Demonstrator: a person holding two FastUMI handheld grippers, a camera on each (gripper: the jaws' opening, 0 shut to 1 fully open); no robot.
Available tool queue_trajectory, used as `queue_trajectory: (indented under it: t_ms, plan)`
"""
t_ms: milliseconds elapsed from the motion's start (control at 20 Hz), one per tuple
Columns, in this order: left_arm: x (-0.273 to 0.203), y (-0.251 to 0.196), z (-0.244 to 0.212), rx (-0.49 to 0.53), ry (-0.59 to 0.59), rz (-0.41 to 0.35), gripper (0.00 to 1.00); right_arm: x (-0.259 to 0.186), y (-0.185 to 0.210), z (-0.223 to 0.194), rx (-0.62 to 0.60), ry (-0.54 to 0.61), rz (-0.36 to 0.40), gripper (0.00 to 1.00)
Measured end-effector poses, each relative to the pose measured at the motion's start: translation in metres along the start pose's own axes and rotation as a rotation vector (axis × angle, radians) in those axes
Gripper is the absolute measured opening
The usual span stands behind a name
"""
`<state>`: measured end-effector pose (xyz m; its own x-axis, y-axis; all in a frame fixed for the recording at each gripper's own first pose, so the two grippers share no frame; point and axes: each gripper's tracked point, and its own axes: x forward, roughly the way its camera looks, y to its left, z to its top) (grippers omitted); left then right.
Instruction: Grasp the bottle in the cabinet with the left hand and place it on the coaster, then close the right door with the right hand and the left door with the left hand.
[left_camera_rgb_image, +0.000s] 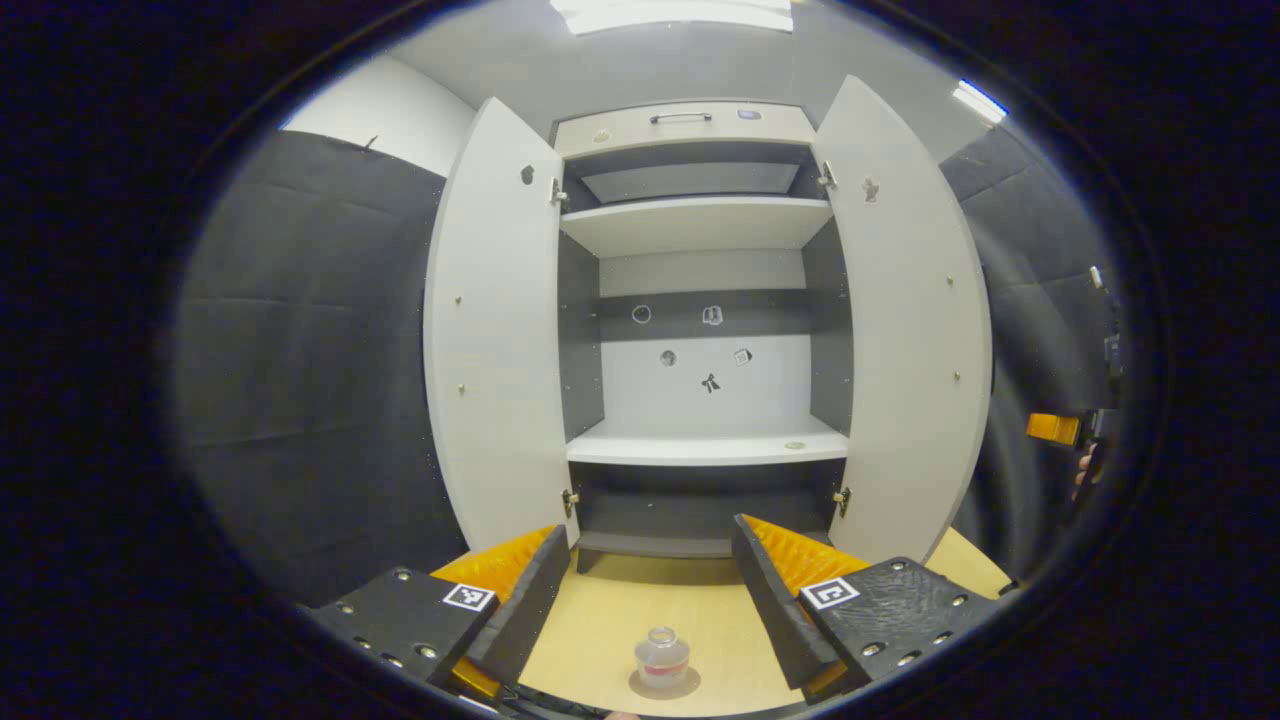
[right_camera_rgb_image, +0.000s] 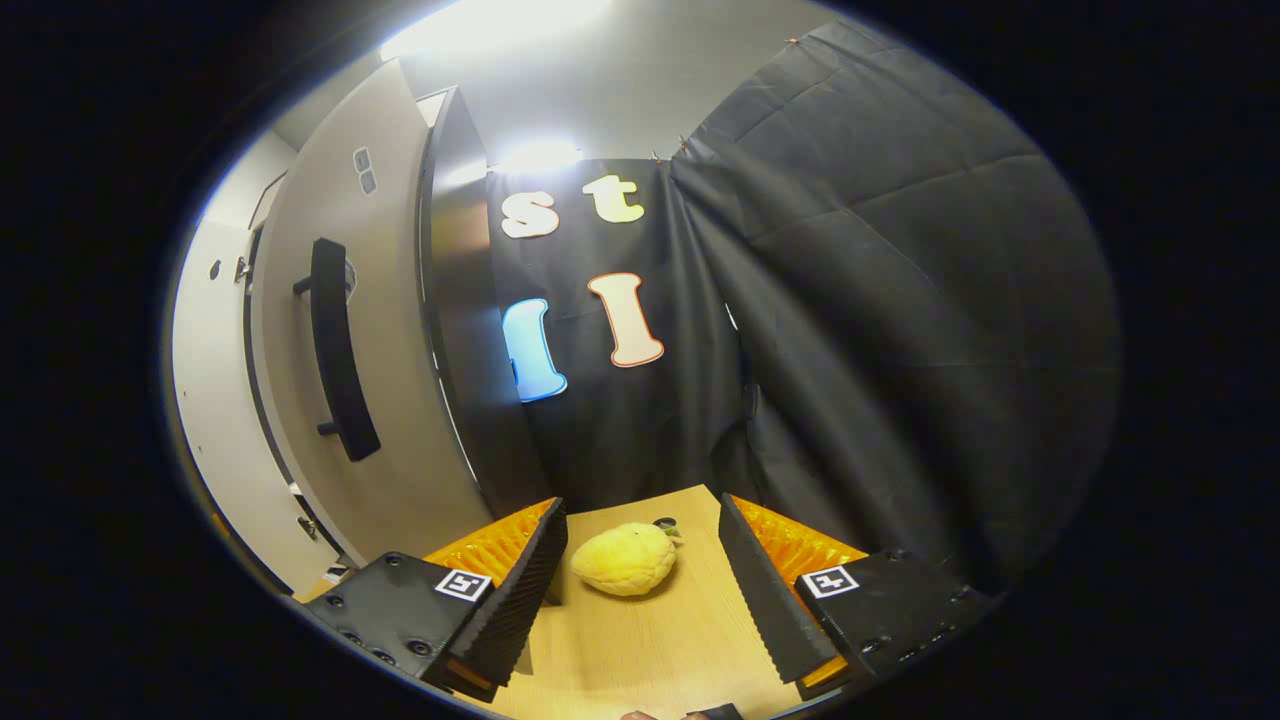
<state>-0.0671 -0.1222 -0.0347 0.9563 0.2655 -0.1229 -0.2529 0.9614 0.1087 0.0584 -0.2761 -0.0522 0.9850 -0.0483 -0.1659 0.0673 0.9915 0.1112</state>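
Bottle (left_camera_rgb_image: 662, 657) stands on its coaster (left_camera_rgb_image: 664, 684) between my wide-open, empty left gripper (left_camera_rgb_image: 640, 590). My right gripper (right_camera_rgb_image: 640, 585), likewise agape, must next reach the right door (right_camera_rgb_image: 340, 340).

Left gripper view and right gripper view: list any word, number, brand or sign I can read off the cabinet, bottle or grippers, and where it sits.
None can be read.
Label on the bottle: too small.
The stickers on the cabinet back panel: small pictures, blurred.
The square markers on the left gripper and right gripper: black-and-white patterns, no letters.
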Motion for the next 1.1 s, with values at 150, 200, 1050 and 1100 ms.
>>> queue_trajectory:
  t_ms: [150, 200, 1050, 1100]
  plan:
    - [0.007, 0.014, 0.016, 0.007, 0.030, 0.008, 1.00, 0.000, 0.001, 0.021, 0.018, -0.034, -0.013, 0.96]
    - [0.013, 0.012, 0.015, 0.000, 0.063, -0.022, 1.00, 0.000, 0.002, 0.028, 0.023, -0.048, -0.019, 0.96]
    - [0.066, 0.102, 0.029, -0.082, 0.049, -0.225, 1.00, -0.003, 0.101, 0.110, -0.066, -0.029, 0.087, 0.98]
    - [0.067, 0.104, 0.023, -0.090, 0.051, -0.232, 1.00, -0.002, 0.106, 0.111, -0.056, -0.030, 0.098, 0.98]
